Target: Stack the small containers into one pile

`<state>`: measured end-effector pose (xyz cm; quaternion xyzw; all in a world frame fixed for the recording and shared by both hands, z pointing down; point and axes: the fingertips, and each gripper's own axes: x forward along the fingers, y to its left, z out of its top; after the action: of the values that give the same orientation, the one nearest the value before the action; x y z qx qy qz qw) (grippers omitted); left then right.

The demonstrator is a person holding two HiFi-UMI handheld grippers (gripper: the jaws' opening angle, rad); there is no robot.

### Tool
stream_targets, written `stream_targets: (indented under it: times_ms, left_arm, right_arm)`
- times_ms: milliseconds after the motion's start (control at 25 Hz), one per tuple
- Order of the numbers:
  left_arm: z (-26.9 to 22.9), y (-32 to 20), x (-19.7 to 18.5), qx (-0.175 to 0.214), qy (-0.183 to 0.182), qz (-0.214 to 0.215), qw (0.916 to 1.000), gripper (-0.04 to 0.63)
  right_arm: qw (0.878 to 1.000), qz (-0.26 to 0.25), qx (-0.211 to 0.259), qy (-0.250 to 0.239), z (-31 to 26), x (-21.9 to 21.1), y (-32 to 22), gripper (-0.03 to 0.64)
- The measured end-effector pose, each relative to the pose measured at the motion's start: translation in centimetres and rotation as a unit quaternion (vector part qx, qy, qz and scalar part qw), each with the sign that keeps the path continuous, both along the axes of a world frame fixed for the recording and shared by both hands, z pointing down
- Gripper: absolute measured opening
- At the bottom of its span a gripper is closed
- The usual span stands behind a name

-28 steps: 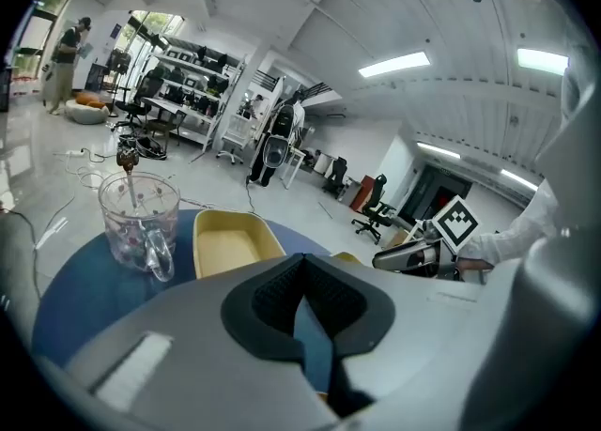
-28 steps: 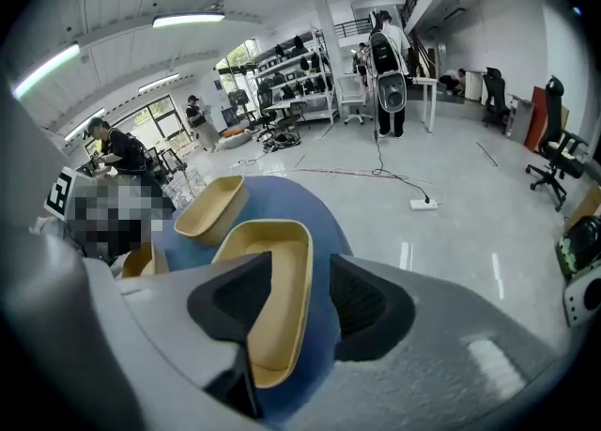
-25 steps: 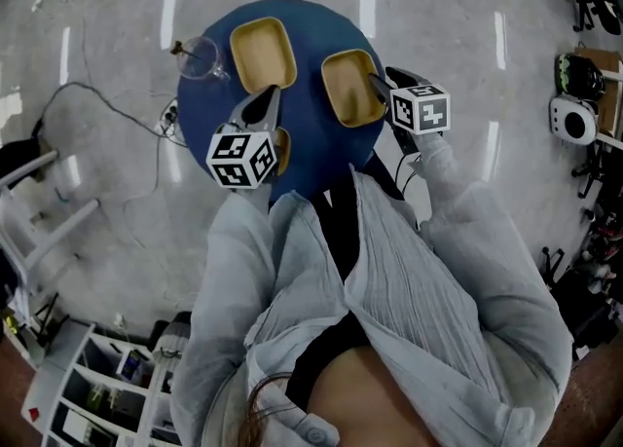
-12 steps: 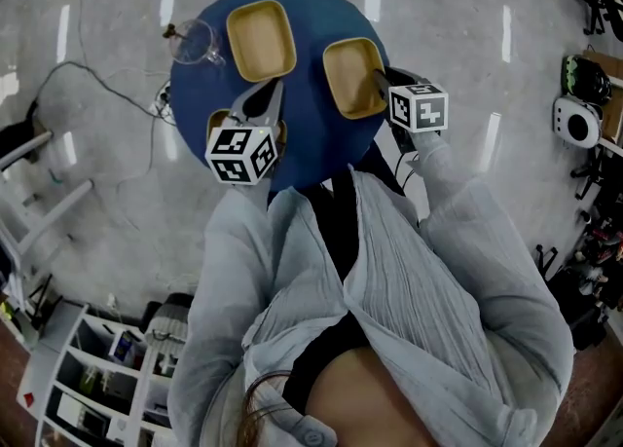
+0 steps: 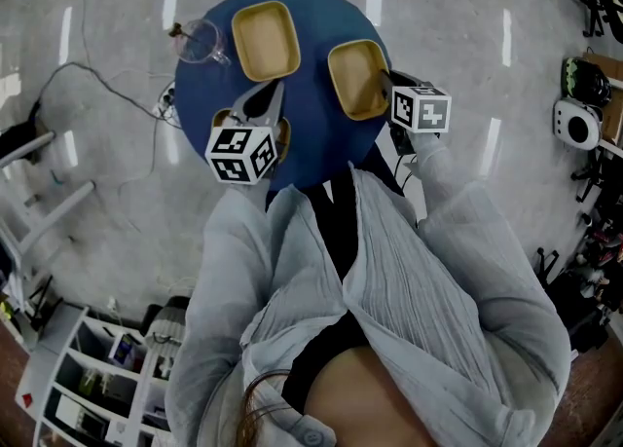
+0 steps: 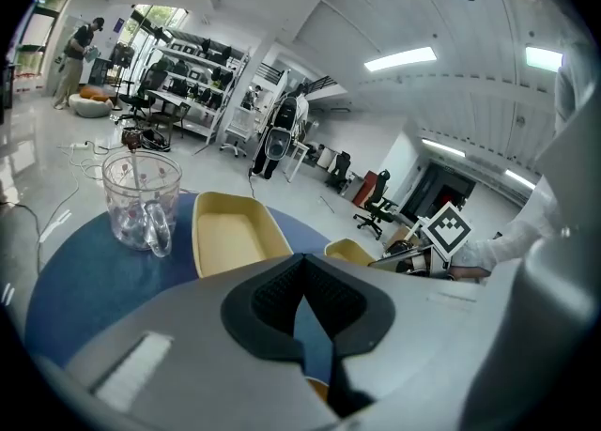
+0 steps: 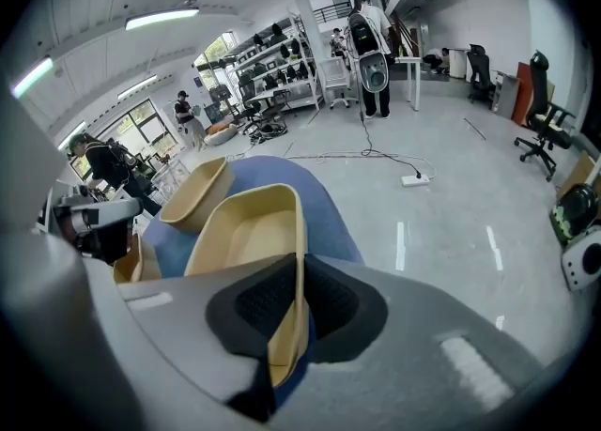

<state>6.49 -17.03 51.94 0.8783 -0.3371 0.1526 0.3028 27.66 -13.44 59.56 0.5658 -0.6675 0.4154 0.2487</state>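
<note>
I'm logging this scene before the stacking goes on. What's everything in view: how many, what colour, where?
table: one, round, blue, centre of a grey floor.
far container: one, tan-yellow, loose on the table's far side.
right container: one, tan-yellow, on the table's right side, its wall gripped.
near container: one, tan-yellow, mostly hidden under the left gripper.
glass mug: one, clear, at the table's left edge.
power strip: one, white, with a cable, on the floor beyond the table.
shelf unit: one, white, lower left.
left gripper: jaws together, nothing between them.
right gripper: jaws shut on the right container's wall.
</note>
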Motion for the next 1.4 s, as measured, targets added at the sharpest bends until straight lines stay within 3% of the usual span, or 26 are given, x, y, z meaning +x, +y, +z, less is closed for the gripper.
stream_targets:
  times_ms: [640, 1400]
  left_arm:
    - [-1.8, -1.0, -1.1, 0.025, 0.008, 0.014, 0.9995, 0.012]
    - [-3.5, 0.7, -7.0, 0.052, 0.006, -0.007, 0.9986, 0.012]
  right_arm:
    - [0.996, 0.080, 0.035, -0.025, -3.2, 0.8, -0.5, 0.026]
    - [0.994, 0.082, 0.068, -0.006, -5.8, -2.0, -1.1, 0.026]
